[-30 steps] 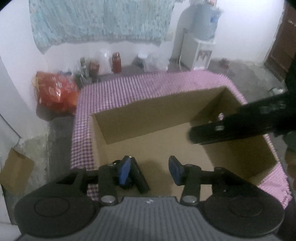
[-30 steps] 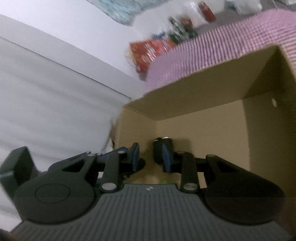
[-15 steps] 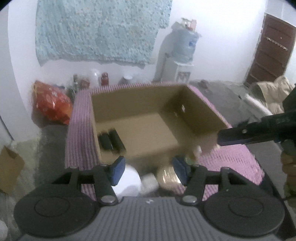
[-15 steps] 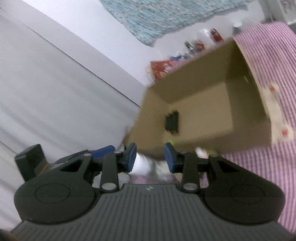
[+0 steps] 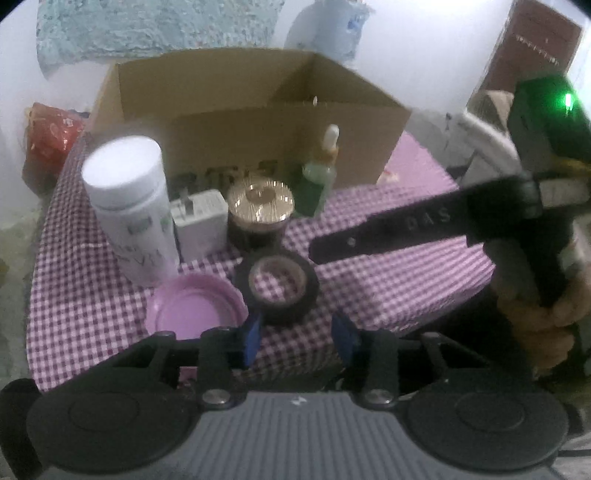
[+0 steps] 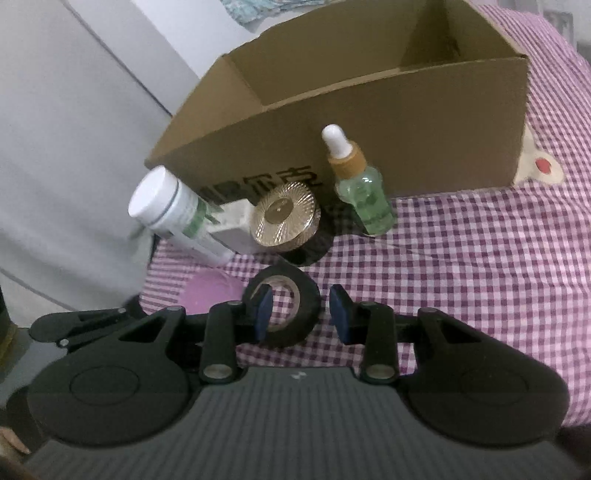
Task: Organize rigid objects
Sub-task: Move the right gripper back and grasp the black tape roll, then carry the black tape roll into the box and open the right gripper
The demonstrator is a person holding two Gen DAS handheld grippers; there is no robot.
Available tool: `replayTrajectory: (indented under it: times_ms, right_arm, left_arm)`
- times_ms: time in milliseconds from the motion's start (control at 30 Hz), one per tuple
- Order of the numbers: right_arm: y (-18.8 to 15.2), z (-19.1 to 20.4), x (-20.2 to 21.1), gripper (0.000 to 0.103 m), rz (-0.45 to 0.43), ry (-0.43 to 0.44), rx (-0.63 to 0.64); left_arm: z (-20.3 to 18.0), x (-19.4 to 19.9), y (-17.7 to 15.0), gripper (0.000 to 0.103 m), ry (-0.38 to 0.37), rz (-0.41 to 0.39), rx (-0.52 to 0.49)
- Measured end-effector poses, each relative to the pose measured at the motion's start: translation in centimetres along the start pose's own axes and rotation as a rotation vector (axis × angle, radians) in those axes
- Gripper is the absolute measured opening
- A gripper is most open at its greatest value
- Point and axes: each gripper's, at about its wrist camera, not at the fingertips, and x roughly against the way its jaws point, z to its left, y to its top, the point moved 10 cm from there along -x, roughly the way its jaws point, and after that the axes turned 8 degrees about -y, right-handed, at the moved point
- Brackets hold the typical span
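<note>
Two grippers, left [image 5: 295, 338] and right [image 6: 300, 312], hang part-open and empty over the tape roll [image 6: 282, 308], lying flat at lower centre, hole up; the left's jaws have just been closing, the right seems nearer, its left pad over the hole

Lay across the table as a purple-and-white checked tablecloth [image 5: 388, 273], carrying a small appliqué patch with a red dot [image 6: 542, 165] near the right. Hung on the white back wall as a pale blue textured cloth [image 5: 147, 33], beside a blurred water dispenser bottle [image 5: 332, 26] and a dark brown door [image 5: 535, 44] far right. Sat low at the left as a red-orange plastic bag [image 5: 48, 140], with a grey-white wall [image 6: 74, 122] filling the left of the right-wrist view.
</note>
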Motion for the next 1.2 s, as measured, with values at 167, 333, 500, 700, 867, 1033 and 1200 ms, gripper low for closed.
replayTrajectory:
  times_ms: [167,333,500,700,867,1033,1200]
  right_arm:
    - [-0.2,0.9,-1.6,0.031,0.0,-0.054,0.073]
    - [-0.6,1.0,-2.8,0.026,0.015,-0.102,0.125]
    - [-0.7,1.4,-3.2,0.021,0.013,-0.101,0.152]
    - [-1.1,1.1,-2.7,0.021,0.016,-0.124,0.156]
    - [-1.5,-0.1,-2.1,0.021,0.019,-0.138,0.119]
    - [-1.9,-1.5,-1.6,0.021,0.019,-0.146,0.07]
    - [-2.1,-2.2,-1.4,0.021,0.014,-0.134,0.029]
  left_arm:
    - [0.4,-1.5,-0.7,0.04,0.042,0.026,-0.028]
    - [0.9,-2.5,-1.2,0.04,0.079,0.038,-0.034]
    - [0.9,-2.7,-1.0,0.042,0.075,0.019,-0.034]
    - [0.2,-3.3,-1.0,0.054,0.067,0.013,-0.067]
    - [-0.7,-4.6,-0.4,0.062,0.079,0.013,-0.106]
    - [-1.6,-5.4,-0.1,0.069,0.088,0.008,-0.157]
    - [-2.2,-6.0,0.3,0.069,0.099,0.002,-0.191]
